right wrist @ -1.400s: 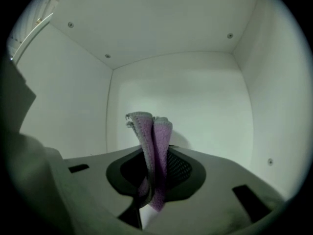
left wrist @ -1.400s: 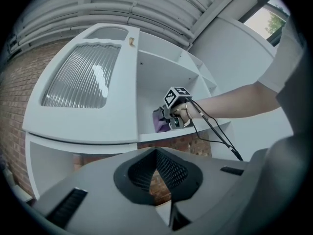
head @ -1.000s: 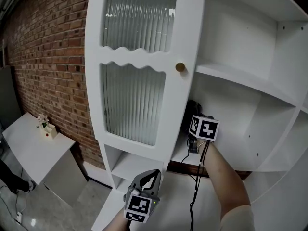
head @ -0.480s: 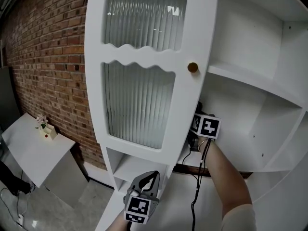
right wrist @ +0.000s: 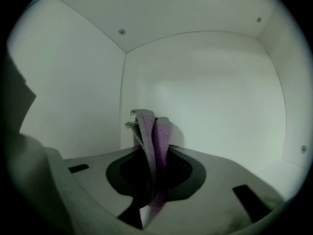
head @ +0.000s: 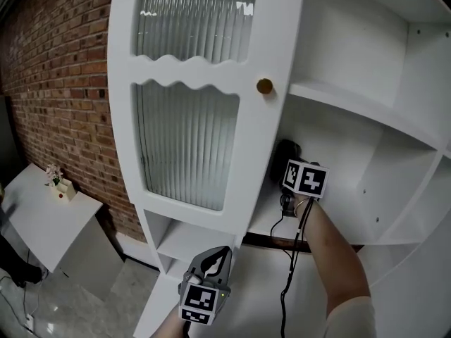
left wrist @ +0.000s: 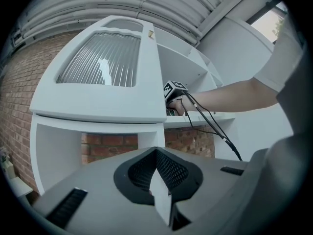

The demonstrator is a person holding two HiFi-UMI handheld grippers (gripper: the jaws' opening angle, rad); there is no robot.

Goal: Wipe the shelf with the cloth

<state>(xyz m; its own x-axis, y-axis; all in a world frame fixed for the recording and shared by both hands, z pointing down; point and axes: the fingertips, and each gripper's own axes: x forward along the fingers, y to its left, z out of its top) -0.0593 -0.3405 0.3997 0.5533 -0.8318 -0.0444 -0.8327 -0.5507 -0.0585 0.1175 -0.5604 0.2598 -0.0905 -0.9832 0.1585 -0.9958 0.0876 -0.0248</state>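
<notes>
- Right gripper (right wrist: 152,175) shut on the cloth (right wrist: 152,136)?
- Shut, yes. Clamped hard on a folded purple bunch, with a tuft poking up beyond the tips. Reached deep inside the compartment (right wrist: 210,102), close to the back left corner (right wrist: 122,97).
- Touching the shelf (head: 266,220)?
- Hard to say; no view of the board under the jaws.
- And the left gripper (head: 213,260)?
- Closed completely, nothing between the jaws (only the edge of the white pad (left wrist: 160,199) showing). Held low, below the glass door (head: 187,118) and well apart from the work.
- Likely trouble from here?
- Probably three things. First, a thin pinch on the cloth: dragged hard over paint, could slip out and end up left in the corner. Second, perhaps too little cloth below the tips, meaning bare plastic scraping the board instead of wiping it. Third, the cable (head: 289,273) trailing from the right gripper across the shelf's front edge: apt to snag on a sideways sweep, or to tug the gripper off line.
- The door?
- Just beside the forearm (head: 331,259); could get knocked by a wide stroke leftward. Better short strokes, pressed flat, drawn away from the corner.
</notes>
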